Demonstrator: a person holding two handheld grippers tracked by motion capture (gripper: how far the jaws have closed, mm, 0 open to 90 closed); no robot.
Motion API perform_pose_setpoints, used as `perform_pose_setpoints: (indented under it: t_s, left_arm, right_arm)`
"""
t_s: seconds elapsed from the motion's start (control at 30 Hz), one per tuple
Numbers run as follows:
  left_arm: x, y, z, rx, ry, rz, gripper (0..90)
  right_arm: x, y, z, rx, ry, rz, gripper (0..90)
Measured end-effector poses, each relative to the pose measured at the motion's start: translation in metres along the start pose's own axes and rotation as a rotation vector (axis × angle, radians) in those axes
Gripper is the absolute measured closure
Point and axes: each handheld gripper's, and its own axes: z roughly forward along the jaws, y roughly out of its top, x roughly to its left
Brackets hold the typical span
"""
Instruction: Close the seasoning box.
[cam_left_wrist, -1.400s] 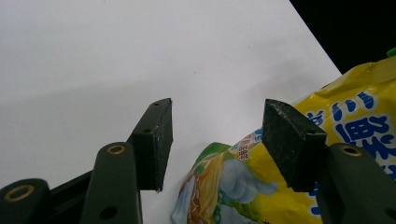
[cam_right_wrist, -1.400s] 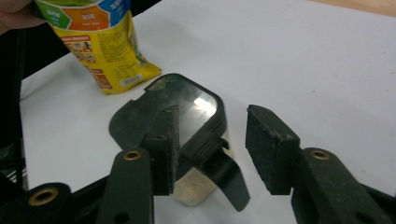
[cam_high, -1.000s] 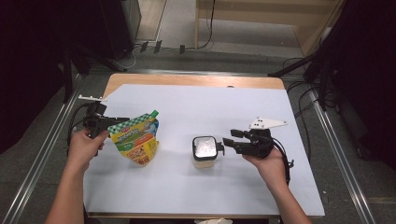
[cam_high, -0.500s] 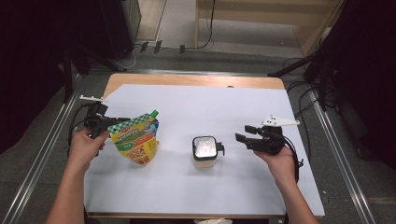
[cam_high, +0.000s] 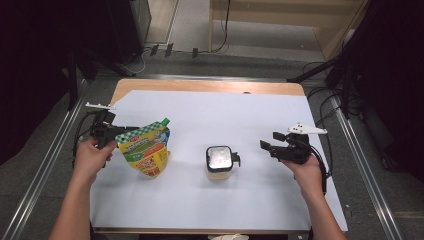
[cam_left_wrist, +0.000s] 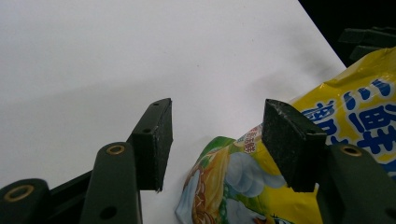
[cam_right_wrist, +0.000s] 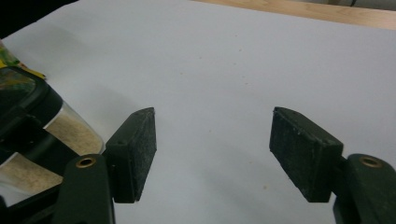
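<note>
High view: my left gripper (cam_high: 122, 131), jaws apart, noses the snack pouch (cam_high: 146, 149); my right gripper (cam_high: 270, 142), also parted, sits farther from the jar (cam_high: 219, 161).

Pretty dim room overall. The wooden table (cam_high: 210, 86) is mostly covered by a white sheet (cam_high: 225, 200), with bare wood showing along the far edge. Metal rails (cam_high: 45, 165) run down both sides. Grey floor (cam_high: 195, 30) beyond, black cables (cam_high: 150, 50) lying on it, dark equipment far left, a light wooden frame (cam_high: 280, 10) at the back.
</note>
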Motion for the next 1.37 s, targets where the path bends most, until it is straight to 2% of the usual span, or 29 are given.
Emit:
perform_pose_setpoints:
  t_s: [0.17,0.3,0.43,1.37]
  left_arm:
    - [0.001,-0.001,0.001,0.003,0.001,0.000,44.1]
    - [0.001,-0.001,0.001,0.011,0.002,0.002,44.0]
    - [0.003,-0.001,0.004,0.024,0.006,0.005,43.7]
    - [0.006,-0.002,0.005,0.035,0.002,0.001,42.0]
  right_arm:
    - [-0.004,-0.005,0.005,0.020,-0.040,-0.017,29.7]
    - [-0.006,-0.006,0.008,0.030,-0.046,-0.013,29.0]
    - [-0.007,-0.008,0.011,0.041,-0.044,0.004,28.4]
    - [-0.008,-0.009,0.013,0.064,-0.042,0.003,26.6]
